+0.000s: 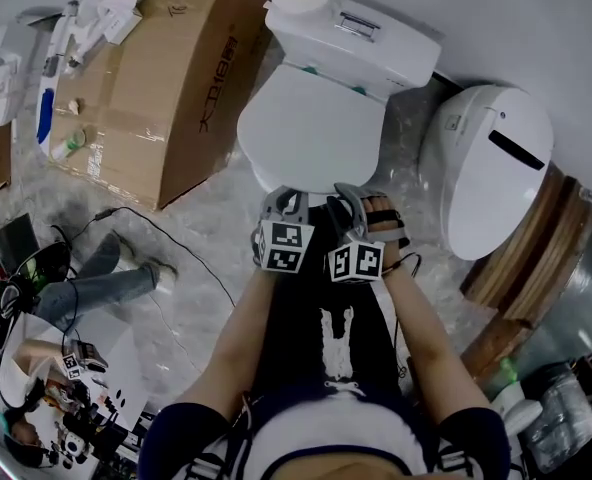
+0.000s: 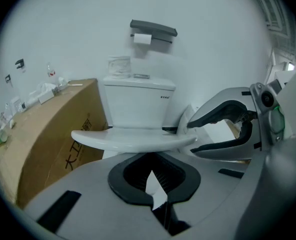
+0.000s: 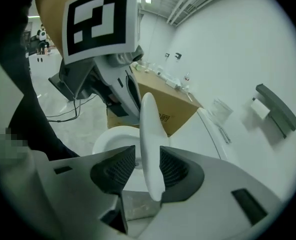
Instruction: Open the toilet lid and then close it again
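White plastic toilet lid (image 1: 311, 133) sat slightly raised off the seat, with its hinge end at the white ceramic cistern (image 1: 371, 33). Right gripper (image 3: 148, 160) stood wide, the lid's front edge between its pads: one pad touching, the other just clear. Left gripper (image 2: 153, 170) was closed and empty, close under the lid's front rim. Brown cardboard box (image 1: 166, 88) stood beside the toilet.

The lid's (image 1: 311, 133) front edge is covered by the left gripper (image 1: 284, 204) and right gripper (image 1: 350, 200); the box (image 1: 166, 78) is cut off above.
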Demonstrator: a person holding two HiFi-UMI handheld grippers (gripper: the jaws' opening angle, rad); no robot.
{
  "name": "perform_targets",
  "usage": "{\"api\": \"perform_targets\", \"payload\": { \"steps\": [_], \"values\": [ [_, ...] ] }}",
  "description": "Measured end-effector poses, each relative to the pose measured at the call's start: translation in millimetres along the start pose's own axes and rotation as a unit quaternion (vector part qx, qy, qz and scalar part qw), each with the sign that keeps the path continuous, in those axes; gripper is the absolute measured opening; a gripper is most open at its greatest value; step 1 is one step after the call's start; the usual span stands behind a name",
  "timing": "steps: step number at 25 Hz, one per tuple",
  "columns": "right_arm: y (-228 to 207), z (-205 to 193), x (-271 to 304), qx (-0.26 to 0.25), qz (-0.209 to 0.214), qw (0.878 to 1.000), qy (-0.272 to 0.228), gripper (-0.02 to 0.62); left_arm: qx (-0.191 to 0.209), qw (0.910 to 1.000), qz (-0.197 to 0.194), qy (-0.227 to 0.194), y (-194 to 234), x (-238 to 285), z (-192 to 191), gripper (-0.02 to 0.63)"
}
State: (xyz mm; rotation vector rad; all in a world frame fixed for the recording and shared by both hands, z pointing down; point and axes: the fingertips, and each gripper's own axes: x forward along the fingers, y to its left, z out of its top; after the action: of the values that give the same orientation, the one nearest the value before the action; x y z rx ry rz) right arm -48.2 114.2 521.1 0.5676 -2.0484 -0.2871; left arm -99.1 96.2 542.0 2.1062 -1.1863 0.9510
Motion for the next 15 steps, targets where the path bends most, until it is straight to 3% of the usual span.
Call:
{"api": "perform_targets", "payload": {
  "steps": [4, 10, 15],
  "values": [
    [-1.2, 0.4, 5.5, -0.013, -0.008, 1.0, 0.017, 0.049, 0.001, 1.0, 0.0, -0.006, 0.3, -0.1, 5.8, 0.008],
    [1.8, 0.2, 6.8, 0.018, 0.021, 0.999, 0.016, 0.049, 0.0, 0.9999, 0.001, -0.011, 0.8, 1.8, 3.5, 0.008],
    [-10.3, 0.3, 3.7, 0.046, 0.007, 0.999, 0.01, 0.049, 0.003, 0.9997, 0.009, -0.024, 2.4, -3.3, 6.1, 0.008]
  ]
}}
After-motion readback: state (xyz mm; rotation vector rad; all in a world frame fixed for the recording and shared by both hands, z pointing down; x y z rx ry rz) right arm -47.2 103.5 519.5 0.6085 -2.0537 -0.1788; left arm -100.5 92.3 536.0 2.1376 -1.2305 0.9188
